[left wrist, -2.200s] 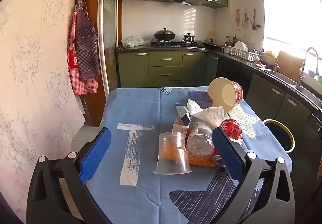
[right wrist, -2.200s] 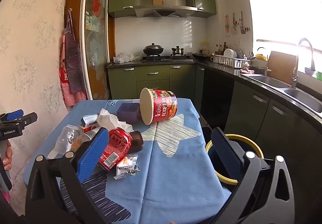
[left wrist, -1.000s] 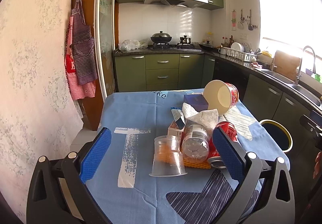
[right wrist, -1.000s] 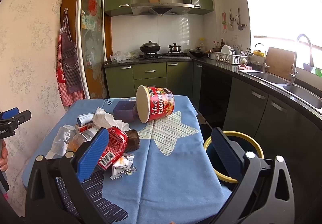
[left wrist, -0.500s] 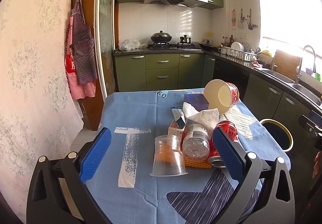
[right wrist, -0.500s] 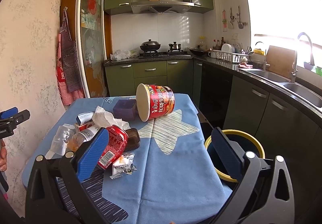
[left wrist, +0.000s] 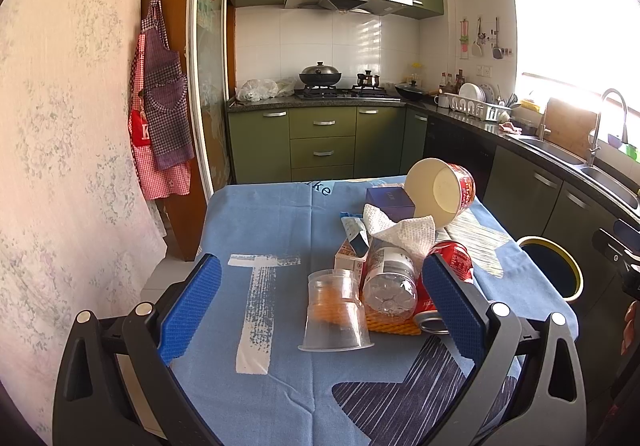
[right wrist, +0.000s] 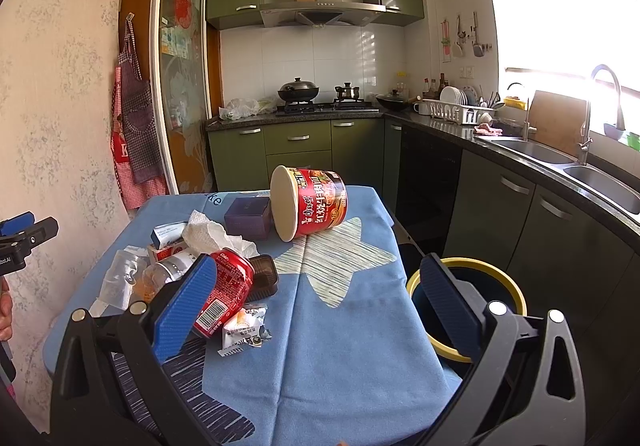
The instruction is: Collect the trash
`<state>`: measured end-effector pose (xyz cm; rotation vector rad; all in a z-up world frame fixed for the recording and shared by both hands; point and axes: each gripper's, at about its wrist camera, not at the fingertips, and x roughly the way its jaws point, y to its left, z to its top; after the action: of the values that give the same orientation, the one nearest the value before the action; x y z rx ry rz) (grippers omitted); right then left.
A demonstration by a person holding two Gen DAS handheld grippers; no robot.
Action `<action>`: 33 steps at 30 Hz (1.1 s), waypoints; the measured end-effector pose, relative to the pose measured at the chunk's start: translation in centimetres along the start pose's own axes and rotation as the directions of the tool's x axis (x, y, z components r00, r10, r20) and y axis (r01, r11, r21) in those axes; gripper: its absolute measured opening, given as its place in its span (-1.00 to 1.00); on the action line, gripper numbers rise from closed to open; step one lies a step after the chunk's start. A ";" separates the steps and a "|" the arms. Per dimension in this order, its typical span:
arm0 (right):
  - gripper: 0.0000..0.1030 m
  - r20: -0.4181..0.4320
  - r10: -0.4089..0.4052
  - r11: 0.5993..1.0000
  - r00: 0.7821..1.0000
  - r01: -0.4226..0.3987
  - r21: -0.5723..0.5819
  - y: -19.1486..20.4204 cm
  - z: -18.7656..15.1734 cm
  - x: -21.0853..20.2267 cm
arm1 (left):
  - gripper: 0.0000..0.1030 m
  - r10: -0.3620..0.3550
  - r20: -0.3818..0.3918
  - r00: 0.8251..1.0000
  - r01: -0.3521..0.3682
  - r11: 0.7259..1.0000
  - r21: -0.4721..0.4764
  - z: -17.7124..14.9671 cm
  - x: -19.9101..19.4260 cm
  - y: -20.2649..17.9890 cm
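Both my left tongs (left wrist: pixel 320 306) and right tongs (right wrist: pixel 316 310) stand wide apart and hold nothing, poised short of the pile so either can take a piece. The bench (right wrist: pixel 340 366) carries all the trash near its middle; the yellow-rimmed bin (right wrist: pixel 508 286) sits on the floor just beside its right edge, within easy reach for drops. The noodle tub (right wrist: pixel 310 201) lies tipped over farthest back. The red can (right wrist: pixel 228 286) lies nearest my right tongs. The clear cup (left wrist: pixel 335 314) stands inverted, nearest my left.
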<state>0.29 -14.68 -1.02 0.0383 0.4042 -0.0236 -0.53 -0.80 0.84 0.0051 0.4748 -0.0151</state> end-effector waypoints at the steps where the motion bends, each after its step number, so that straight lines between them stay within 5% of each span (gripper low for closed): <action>1: 0.88 0.000 0.001 1.000 1.000 -0.001 0.001 0.0 0.0 0.0 | 0.93 0.000 0.000 1.000 0.000 1.000 0.000 0.0 0.0 0.0; 33: 0.88 -0.005 -0.002 1.000 1.000 0.002 0.002 -0.1 -0.4 0.3 | 0.93 0.000 0.002 1.000 0.000 1.000 0.009 -0.1 0.1 0.0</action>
<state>0.38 -14.79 -1.49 0.0396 0.4088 -0.0255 -0.54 -0.85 0.72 0.0138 0.4727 -0.0170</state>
